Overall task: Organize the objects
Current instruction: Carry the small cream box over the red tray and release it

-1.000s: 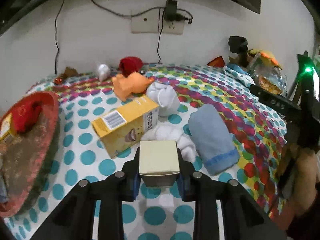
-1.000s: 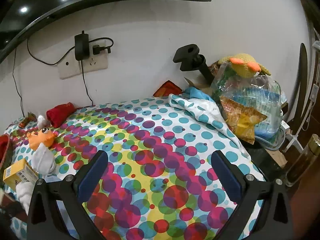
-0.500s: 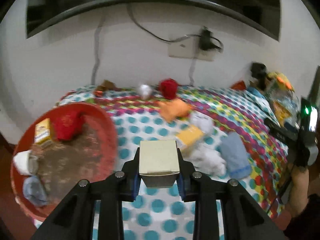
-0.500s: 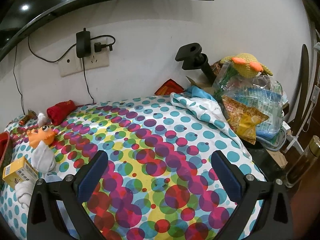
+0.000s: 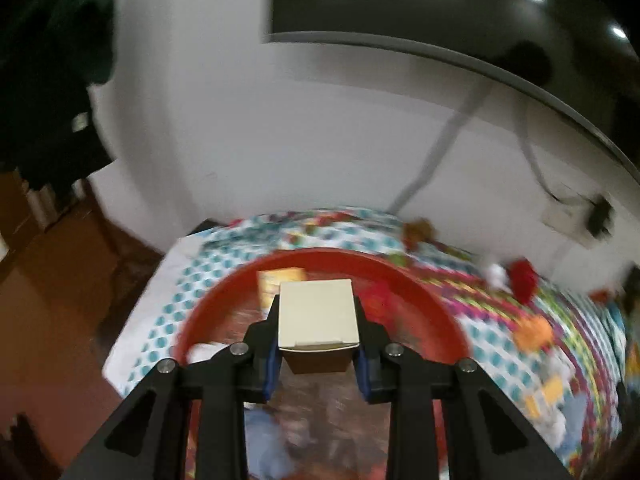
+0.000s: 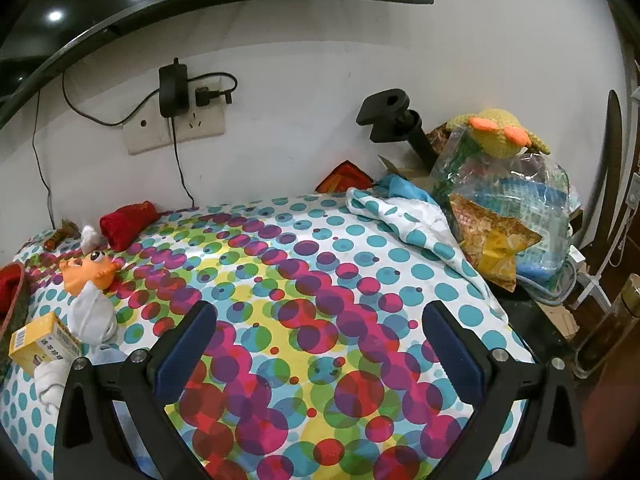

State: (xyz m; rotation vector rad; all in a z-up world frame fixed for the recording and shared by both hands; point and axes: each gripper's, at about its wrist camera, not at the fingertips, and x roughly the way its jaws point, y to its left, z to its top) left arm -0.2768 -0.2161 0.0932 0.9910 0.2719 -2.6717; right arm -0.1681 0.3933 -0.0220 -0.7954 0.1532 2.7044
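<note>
Left gripper (image 5: 318,360) clamped on one cream box (image 5: 317,312), both blue pads pressed flat against its sides. Box held up in the air over one red tray (image 5: 424,304), near the tray's middle as seen from the left wrist. Inside the tray, much blurred: one yellow box (image 5: 276,280), one red lump (image 5: 378,294), something white (image 5: 204,351) at the near left, something blue (image 5: 262,432) lower down. Tray set on the spotted cloth (image 5: 580,332), close to its left edge.

Right gripper (image 6: 320,344) spread wide, nothing between the two pads, held above bare spotted cloth (image 6: 300,280).

On the cloth in the right wrist view: one orange toy (image 6: 90,274), one yellow carton (image 6: 44,342), two white socks (image 6: 94,314) (image 6: 50,378), one red pouch (image 6: 128,220) by the wall, one small white piece (image 6: 91,235) beside it. A sliver of the red tray (image 6: 12,292) at the far left edge. One clear bag (image 6: 508,204) at the right with one yellow knitted toy (image 6: 500,132) on top. One wall socket plate (image 6: 176,128) with two plugs in it.
</note>
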